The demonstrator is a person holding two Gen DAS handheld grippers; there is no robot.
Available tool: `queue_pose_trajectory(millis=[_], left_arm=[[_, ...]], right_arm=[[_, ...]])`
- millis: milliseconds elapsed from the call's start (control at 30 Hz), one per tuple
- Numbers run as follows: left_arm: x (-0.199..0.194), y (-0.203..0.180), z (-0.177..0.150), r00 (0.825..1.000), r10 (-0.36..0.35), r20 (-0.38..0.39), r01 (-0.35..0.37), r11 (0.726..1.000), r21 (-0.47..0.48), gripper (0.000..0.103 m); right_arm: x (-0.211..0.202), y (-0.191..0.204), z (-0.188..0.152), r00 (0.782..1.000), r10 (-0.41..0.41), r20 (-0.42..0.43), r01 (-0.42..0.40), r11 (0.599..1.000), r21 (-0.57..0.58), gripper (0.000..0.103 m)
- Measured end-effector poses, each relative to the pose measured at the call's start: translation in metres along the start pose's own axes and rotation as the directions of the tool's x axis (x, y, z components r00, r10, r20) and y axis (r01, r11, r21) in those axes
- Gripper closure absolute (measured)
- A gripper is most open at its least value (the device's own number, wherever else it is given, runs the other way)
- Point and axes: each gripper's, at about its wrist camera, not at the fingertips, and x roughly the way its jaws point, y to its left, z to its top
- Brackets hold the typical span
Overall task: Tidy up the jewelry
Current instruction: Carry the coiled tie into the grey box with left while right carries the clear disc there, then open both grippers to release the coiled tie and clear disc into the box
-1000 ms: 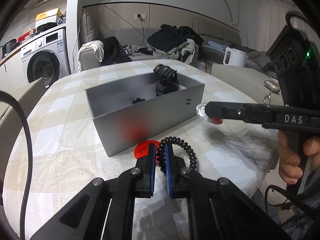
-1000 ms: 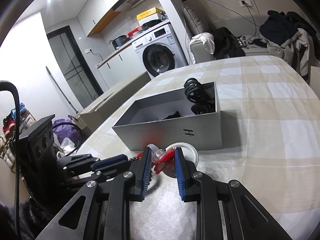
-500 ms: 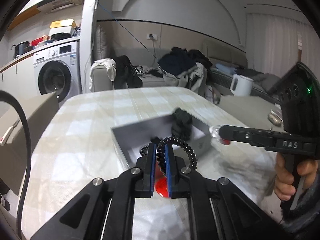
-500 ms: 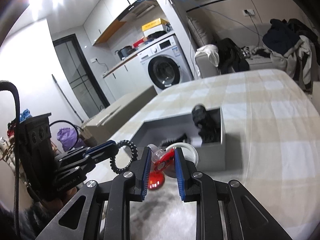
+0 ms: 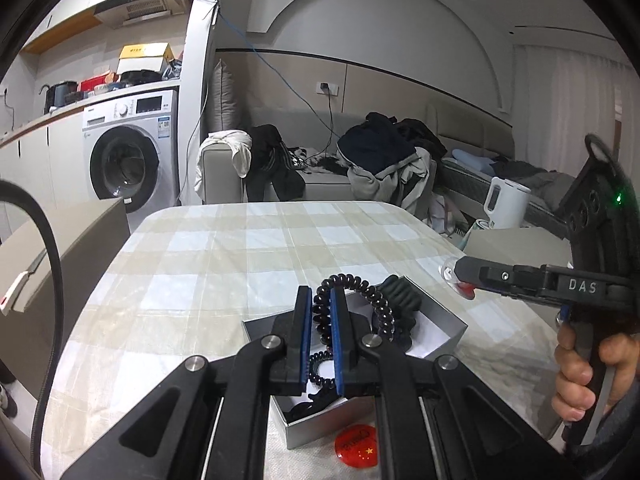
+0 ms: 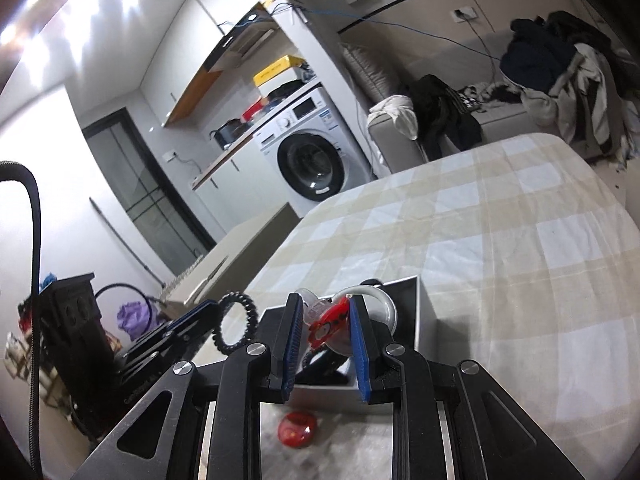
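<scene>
- Two views are given. In the left wrist view, the left hand-held gripper [image 5: 321,316] is pressed together on a black spiral coil bracelet [image 5: 352,300], which hangs in the air over the open grey cardboard box [image 5: 448,330].
- The box stands on the bench with the beige and white checked cloth [image 5: 240,248]. Inside it some dark coiled pieces [image 5: 400,300] already lie, so I judge that part of the sorting is done.
- A round red badge with small yellow stars [image 5: 357,446] lies on the cloth, just beside the near wall of the box; it is one thing left to put away.
- At the right, a person's hand [image 5: 580,376] holds the right hand-held gripper [image 5: 456,274], which comes in from the side.
- In the right wrist view, the right hand-held gripper [image 6: 326,320] pinches a red and clear plastic ornament with a white ring [image 6: 340,316], held above the box [image 6: 424,320].
- The bracelet [image 6: 236,322] shows at the left, in the left hand-held gripper [image 6: 200,316].
- Both pieces are above the box, not yet in it. Lowering and letting go seems the step in hand.
</scene>
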Motion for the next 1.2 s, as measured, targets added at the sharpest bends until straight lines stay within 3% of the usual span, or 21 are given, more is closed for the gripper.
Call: queue_pose_trajectory(millis=[600,1200], left_arm=[[0.015,-0.001,-0.014,0.996,0.014,-0.084,-0.011,0.999,0.045,0.099],[0.013,0.000,-0.013,0.996,0.009,-0.090,-0.006,0.999,0.040,0.099]], right_arm=[[0.020,-0.005,-0.012,0.998,0.017,-0.065,-0.016,1.000,0.021,0.081],[0.025,-0.010,-0.015,0.994,0.063,-0.092,-0.056,0.996,0.076,0.081]])
